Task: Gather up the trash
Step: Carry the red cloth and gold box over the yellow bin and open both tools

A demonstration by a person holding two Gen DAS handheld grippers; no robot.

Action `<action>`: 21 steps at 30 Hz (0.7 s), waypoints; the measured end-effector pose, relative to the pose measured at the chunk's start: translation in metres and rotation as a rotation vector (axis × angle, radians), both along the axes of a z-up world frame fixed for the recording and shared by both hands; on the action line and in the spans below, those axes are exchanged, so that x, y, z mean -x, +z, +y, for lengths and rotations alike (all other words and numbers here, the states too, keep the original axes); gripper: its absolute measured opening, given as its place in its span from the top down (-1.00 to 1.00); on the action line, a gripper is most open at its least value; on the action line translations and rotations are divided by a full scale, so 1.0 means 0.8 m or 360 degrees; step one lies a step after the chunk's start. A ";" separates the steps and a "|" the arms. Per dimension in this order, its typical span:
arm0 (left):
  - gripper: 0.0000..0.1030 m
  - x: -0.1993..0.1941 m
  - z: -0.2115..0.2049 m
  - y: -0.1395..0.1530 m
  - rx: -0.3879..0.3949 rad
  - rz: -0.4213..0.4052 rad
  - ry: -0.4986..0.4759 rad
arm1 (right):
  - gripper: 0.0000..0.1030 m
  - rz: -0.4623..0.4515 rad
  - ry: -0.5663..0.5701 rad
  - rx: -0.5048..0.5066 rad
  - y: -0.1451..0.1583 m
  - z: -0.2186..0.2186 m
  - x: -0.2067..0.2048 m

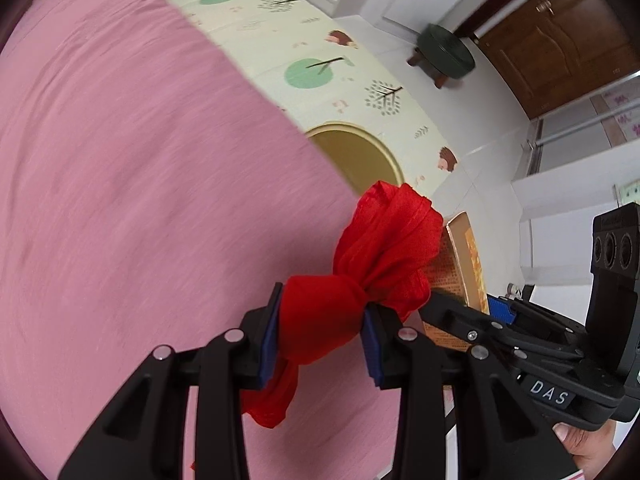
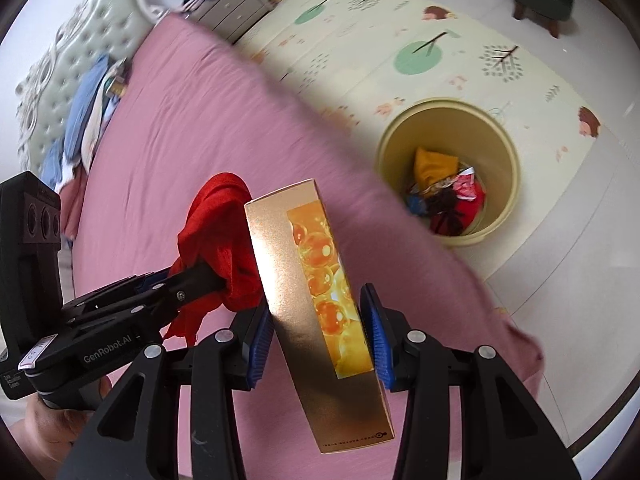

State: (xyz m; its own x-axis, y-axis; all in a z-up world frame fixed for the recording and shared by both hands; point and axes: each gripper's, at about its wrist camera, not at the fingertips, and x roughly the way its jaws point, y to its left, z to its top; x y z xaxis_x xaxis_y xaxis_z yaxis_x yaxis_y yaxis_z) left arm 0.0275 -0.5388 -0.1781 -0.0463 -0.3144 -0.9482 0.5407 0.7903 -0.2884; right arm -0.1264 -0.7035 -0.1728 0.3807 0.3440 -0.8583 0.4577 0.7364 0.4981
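Note:
My left gripper [image 1: 322, 330] is shut on a crumpled red cloth [image 1: 360, 276] and holds it above the pink bed. The cloth also shows in the right wrist view [image 2: 220, 232], beside the box. My right gripper [image 2: 316, 332] is shut on a gold carton box [image 2: 316, 300] with orange spheres printed on it; its edge shows in the left wrist view [image 1: 464, 264]. A yellow trash bin [image 2: 508, 184] stands on the floor mat past the bed's edge, with several pieces of trash inside. In the left wrist view the bin [image 1: 376, 160] is half hidden by the bed.
The pink bed sheet [image 1: 140, 200] fills the left and foreground. Clothes are piled by the headboard [image 2: 84, 120]. A patterned play mat [image 2: 460, 52] covers the floor. A dark green stool [image 1: 444, 52] stands near a brown door [image 1: 560, 48]. A grey nightstand [image 2: 236, 4] is beside the bed.

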 end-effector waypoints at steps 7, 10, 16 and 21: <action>0.31 -0.009 -0.065 -0.015 -0.0010 0.0014 -0.0101 | 0.19 0.0025 -0.0127 0.0006 -0.017 -0.070 -0.007; 0.31 -0.016 -0.084 -0.022 -0.0020 0.0022 -0.0134 | 0.19 0.0040 -0.0165 0.0007 -0.026 -0.097 -0.013; 0.31 -0.038 -0.130 -0.036 -0.0018 0.0031 -0.0178 | 0.19 0.0030 -0.0247 0.0010 -0.035 -0.146 -0.030; -0.03 -0.057 -0.166 -0.031 0.0025 0.0009 -0.0213 | 0.08 0.0005 -0.0352 0.0014 -0.033 -0.182 -0.043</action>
